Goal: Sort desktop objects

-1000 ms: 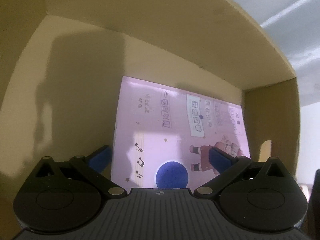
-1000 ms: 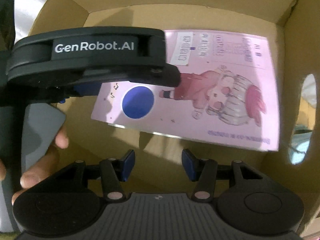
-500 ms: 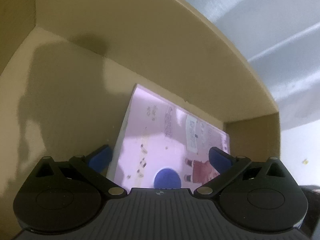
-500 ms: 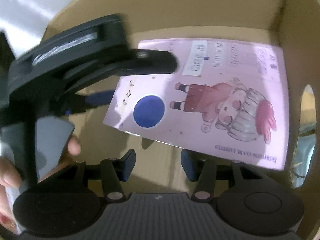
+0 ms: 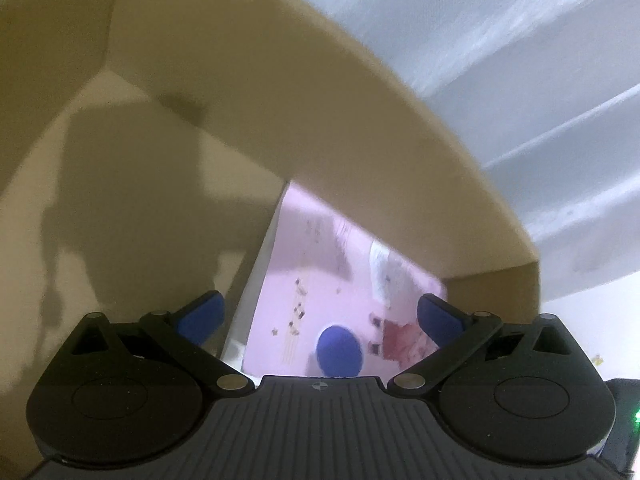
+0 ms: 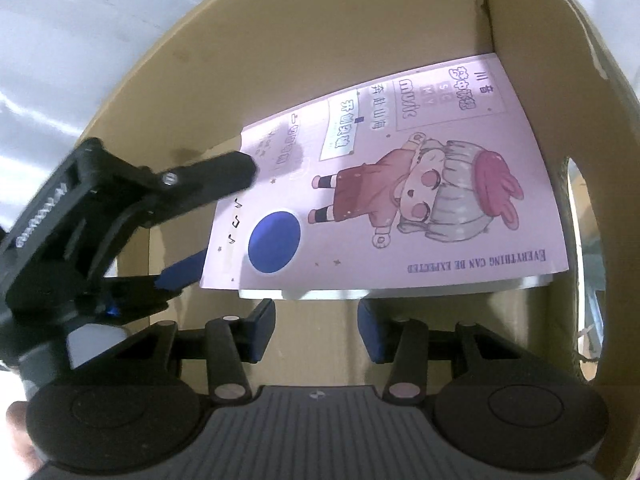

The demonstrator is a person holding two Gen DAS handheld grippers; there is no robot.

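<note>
A pink notebook (image 6: pixel 420 200) with a cartoon figure and a blue dot lies inside a cardboard box (image 6: pixel 360 40); white page edges show along its near side. In the left wrist view the notebook (image 5: pixel 328 296) sits low, just ahead of my left gripper (image 5: pixel 320 312), which is open with wide jaws and holds nothing. Seen from the right wrist, the left gripper (image 6: pixel 224 216) straddles the book's left end, one finger above the cover and one blue pad beside the edge, without pressing on it. My right gripper (image 6: pixel 318 330) hovers over the box floor, jaws closing with nothing between them.
The box walls (image 5: pixel 280 100) rise close around both grippers. An oval hand-hole (image 6: pixel 580 260) opens in the right wall. A person's hand (image 6: pixel 16 432) holds the left gripper's handle at the lower left. A pale surface (image 5: pixel 520 60) lies beyond the box rim.
The left wrist view has tipped up, so the notebook sank lower and more of the wall and outside shows. The right wrist view rolled; the left gripper drew back leftward. The right jaws narrowed slightly.
</note>
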